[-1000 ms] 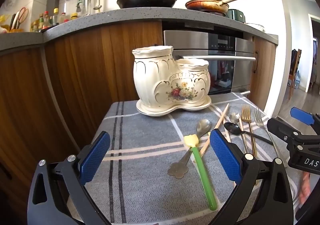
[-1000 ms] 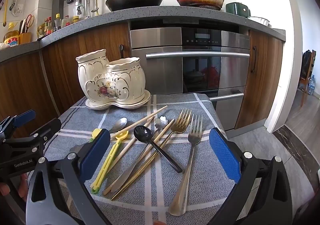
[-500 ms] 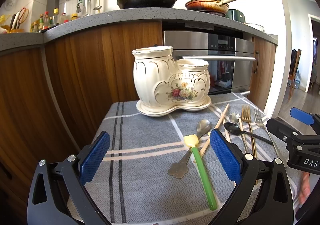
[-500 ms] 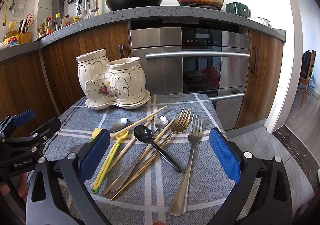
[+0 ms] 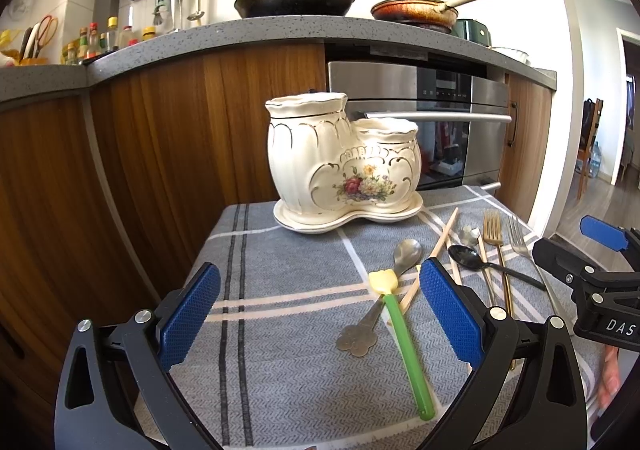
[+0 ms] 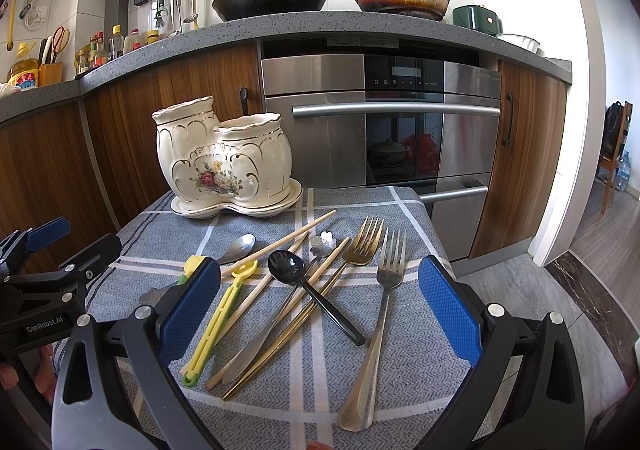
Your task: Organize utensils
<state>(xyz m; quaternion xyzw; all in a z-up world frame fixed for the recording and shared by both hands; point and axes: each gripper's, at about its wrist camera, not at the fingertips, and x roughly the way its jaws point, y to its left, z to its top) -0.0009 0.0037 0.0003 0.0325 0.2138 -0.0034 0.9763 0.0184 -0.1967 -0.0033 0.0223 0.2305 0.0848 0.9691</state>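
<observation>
Nothing has moved — both the left gripper (image 5: pixel 320 314) and right gripper (image 6: pixel 320 310) hover spread and empty; grabbing into the crossed utensils (image 6: pixel 304 290) risks dragging neighbours.

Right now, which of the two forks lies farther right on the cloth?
The silver fork; the gold fork lies to its left, tangled among the chopsticks.

Glazed ceramic, woven cloth, mixed metal and plastic cutlery

The two-pot utensil holder (image 6: pixel 224 165) is glossy cream ceramic with gilt lines and a painted floral motif. The tablecloth (image 6: pixel 320 370) is matt grey herringbone weave. The silver fork (image 6: pixel 376 314) is dulled metal, the gold fork (image 6: pixel 352 270) polished, the black spoon (image 6: pixel 304 282) glossy. The chopsticks (image 6: pixel 280 246) look like pale wood; the green-handled utensil (image 5: pixel 404 338) is smooth plastic. Gripper pads (image 6: pixel 448 310) are textured blue rubber.
</observation>
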